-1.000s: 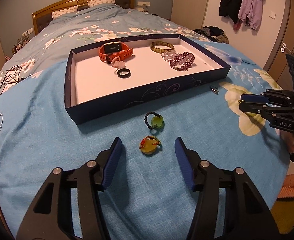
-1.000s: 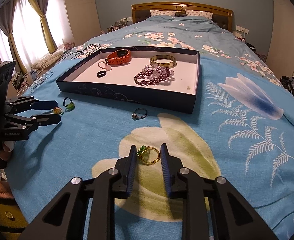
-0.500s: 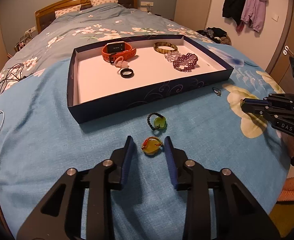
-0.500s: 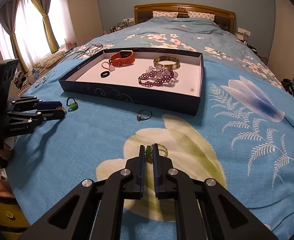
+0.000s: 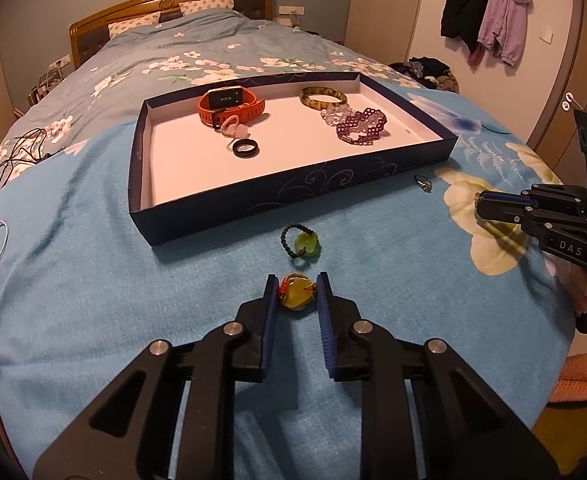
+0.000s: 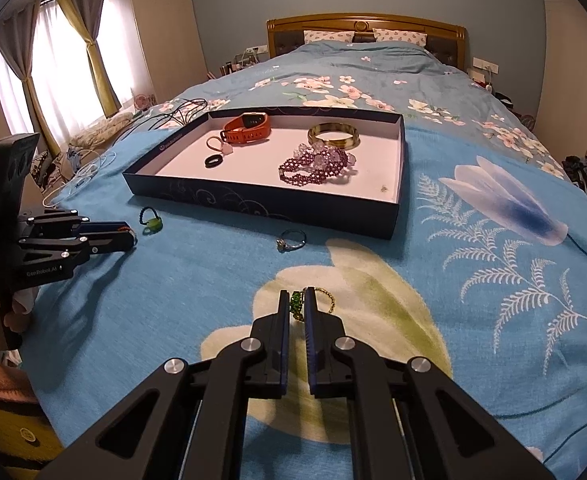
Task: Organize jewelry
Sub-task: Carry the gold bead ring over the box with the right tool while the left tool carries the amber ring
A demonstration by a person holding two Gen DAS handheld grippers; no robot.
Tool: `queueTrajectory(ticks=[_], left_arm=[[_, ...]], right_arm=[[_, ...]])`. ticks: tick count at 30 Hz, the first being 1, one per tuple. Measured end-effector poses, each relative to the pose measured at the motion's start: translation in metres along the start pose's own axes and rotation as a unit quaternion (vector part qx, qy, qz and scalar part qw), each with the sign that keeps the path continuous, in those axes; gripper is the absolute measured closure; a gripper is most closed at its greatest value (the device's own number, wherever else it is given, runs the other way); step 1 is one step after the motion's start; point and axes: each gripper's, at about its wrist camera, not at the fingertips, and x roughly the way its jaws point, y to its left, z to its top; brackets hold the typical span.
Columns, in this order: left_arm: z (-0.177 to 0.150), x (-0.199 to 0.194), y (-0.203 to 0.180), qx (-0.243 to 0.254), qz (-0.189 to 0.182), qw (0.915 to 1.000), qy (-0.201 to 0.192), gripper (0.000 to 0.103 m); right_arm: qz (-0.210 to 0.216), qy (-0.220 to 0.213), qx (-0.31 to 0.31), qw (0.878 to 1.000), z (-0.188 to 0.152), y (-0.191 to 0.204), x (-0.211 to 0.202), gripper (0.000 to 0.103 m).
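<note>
Both grippers' jaws lately closed onto yellow pendant (image 5: 296,298) and green-beaded ring (image 6: 297,305).

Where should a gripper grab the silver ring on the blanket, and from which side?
Probably the band, not the stone. The silver ring lies flat in front of the tray, its stone at the near-left. Come from above, tips pinching the band's far-right arc, clear of the tray wall.

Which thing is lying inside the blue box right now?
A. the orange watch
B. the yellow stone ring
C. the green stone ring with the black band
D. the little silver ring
A: the orange watch lies on the white floor of the blue box, while the other three sit on the blanket in front of it.
</note>
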Motion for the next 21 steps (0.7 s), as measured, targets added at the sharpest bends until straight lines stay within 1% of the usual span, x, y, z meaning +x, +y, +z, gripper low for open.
queueTrajectory(ticks=[8,21], left_arm=[[-0.002,-0.01,-0.004,0.005,0.003,0.9999,-0.015,0.084],[0.013,-0.037,-0.004,0.004,-0.003,0.9976,-0.069,0.084]], right_arm=[[0.006,-0.016,-0.002,1.0,0.007,0.003,-0.007,0.097],[0.017,-0.05,-0.009,0.999,0.026,0.011,-0.016,0.097]])
